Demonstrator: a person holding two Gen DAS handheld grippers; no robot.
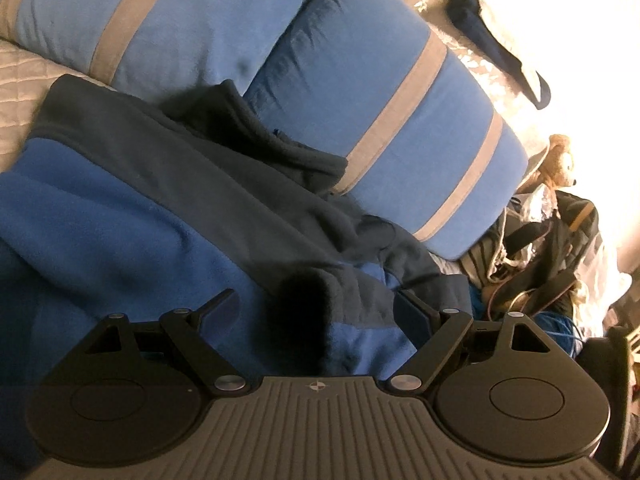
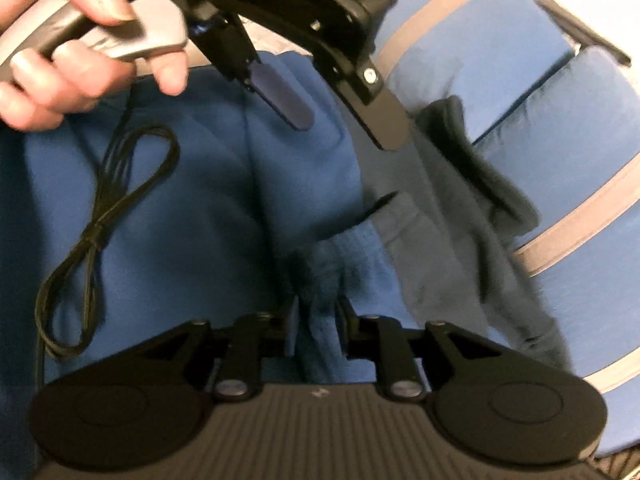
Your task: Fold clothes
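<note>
Two blue pillows with grey stripes, a left pillow (image 1: 168, 12) and a right pillow (image 1: 400, 128), lie side by side along the far edge of a pale quilted bed cover (image 1: 20, 80); the collar end of the fleece garment (image 1: 140, 208) abuts them. Beyond the right pillow, off the bed edge, a heap of clutter includes a plush toy (image 1: 560, 160) and dark bags with straps (image 1: 560, 248), well apart from the garment. The garment, bright blue with dark navy panels, lies crumpled on the bed; in the left wrist view its long axis appears to run diagonally from lower left toward the upper right, with the navy collar (image 1: 280, 140) pointing at the gap between the pillows, though folds make the outline uncertain. The left gripper (image 1: 316, 308) has its jaws spread wide and holds nothing; a rolled navy fold (image 1: 304, 296) lies between and just ahead of the fingers. In the right wrist view, the right gripper (image 2: 318, 312) has its jaws drawn in on a bunched ridge of blue fabric (image 2: 320, 280), which rises between the fingers. Above it, a hand (image 2: 72, 40) grips the left gripper's handle (image 2: 120, 32), and a looped black cable (image 2: 104, 200) hangs from it across the blue fabric, partly in the way. The left gripper's open fingers (image 2: 384, 120) hang over the garment.
</note>
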